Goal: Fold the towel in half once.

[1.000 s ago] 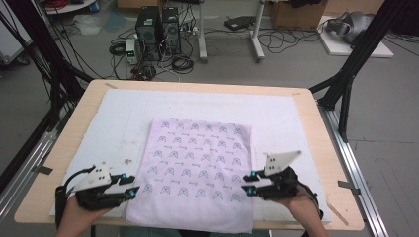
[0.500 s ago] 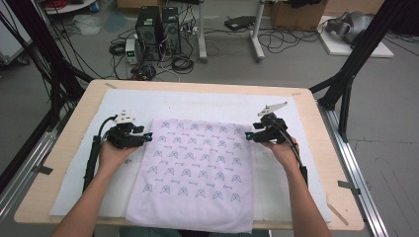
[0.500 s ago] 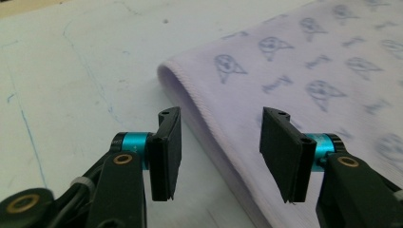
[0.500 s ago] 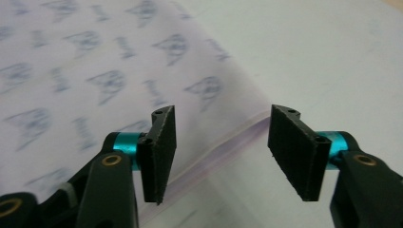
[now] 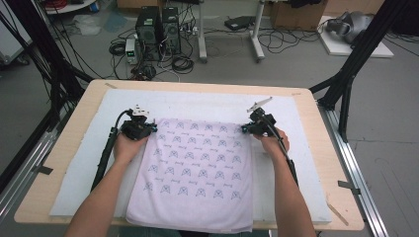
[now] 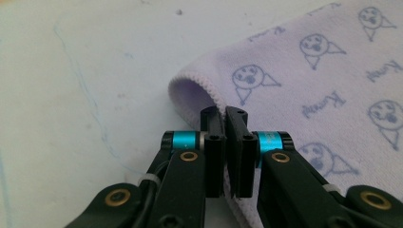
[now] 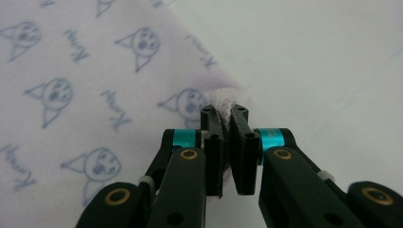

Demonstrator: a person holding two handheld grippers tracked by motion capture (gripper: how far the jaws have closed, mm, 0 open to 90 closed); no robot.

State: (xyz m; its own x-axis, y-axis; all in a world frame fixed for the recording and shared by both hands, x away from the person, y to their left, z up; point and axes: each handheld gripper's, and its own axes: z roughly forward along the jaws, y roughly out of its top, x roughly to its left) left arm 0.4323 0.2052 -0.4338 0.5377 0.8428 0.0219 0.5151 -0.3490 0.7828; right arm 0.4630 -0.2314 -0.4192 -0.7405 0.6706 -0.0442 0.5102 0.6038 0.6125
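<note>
While pinched at both far corners, towel (image 5: 195,170) amid bare mat (image 5: 79,163).

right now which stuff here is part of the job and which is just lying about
In the job:
towel
left gripper, shut on its far left corner
right gripper, shut on its far right corner

Lying about:
computer towers on the floor
cables
white mat under the towel

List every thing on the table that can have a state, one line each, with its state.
towel: lying flat on the white mat, its near edge hanging over the table's front; both far corners pinched.
left gripper: shut on the towel's far left corner.
right gripper: shut on the towel's far right corner, cloth bunched between the jaws.
white mat: spread flat on the table.
</note>
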